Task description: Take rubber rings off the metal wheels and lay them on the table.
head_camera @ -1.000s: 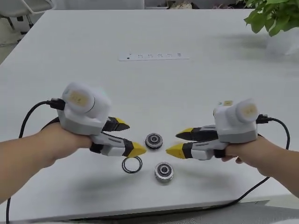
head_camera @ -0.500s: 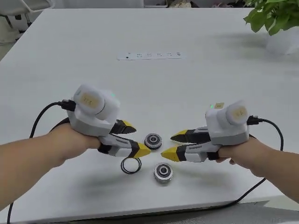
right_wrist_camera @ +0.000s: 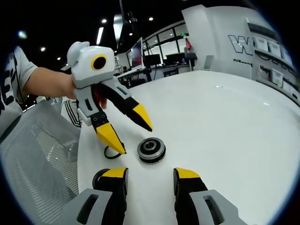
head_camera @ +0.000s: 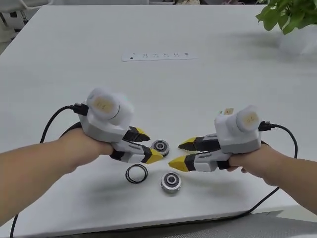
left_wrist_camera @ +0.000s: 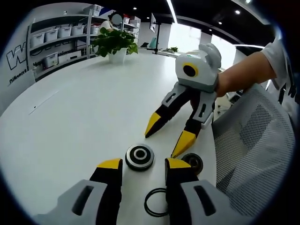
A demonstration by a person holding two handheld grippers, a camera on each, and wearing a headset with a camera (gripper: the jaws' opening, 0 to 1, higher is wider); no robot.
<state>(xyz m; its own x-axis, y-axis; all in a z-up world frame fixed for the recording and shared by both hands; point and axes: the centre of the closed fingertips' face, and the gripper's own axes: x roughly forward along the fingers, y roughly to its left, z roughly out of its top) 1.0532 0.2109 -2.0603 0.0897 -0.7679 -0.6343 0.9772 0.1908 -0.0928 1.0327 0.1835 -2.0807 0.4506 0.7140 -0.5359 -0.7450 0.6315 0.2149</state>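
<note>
Rubber ring (head_camera: 136,173), black and thin, lies flat and loose on the white counter (head_camera: 208,84). In the head view it sits just below the left gripper (head_camera: 152,146), apart from both wheels. Two metal wheels lie flat near it. The farther wheel (head_camera: 162,146) is between the tips of the two grippers, partly covered by the left gripper's lower jaw, and shows a dark outer band. The nearer wheel (head_camera: 171,181) is just right of the loose ring, below the right gripper (head_camera: 176,154), with a silvery rim around a dark centre. The wheels are close together but not touching.

Both grippers are held low over the counter, pointing at each other across the farther wheel, with their tips near but apart. The left gripper's jaws are spread and pinch nothing. The left gripper view shows that wheel in the gap just beyond the yellow tips. The right gripper's jaws are spread too and hold nothing. In the right gripper view the farther wheel lies ahead of the gap, and the nearer wheel peeks out beside its left jaw.

A black cable (head_camera: 78,106) trails from the back of each gripper. Far up the counter lies a white socket strip (head_camera: 158,56), and a leafy plant (head_camera: 285,15) stands at the far right corner. A mesh chair back (left_wrist_camera: 248,150) shows in the left gripper view.
</note>
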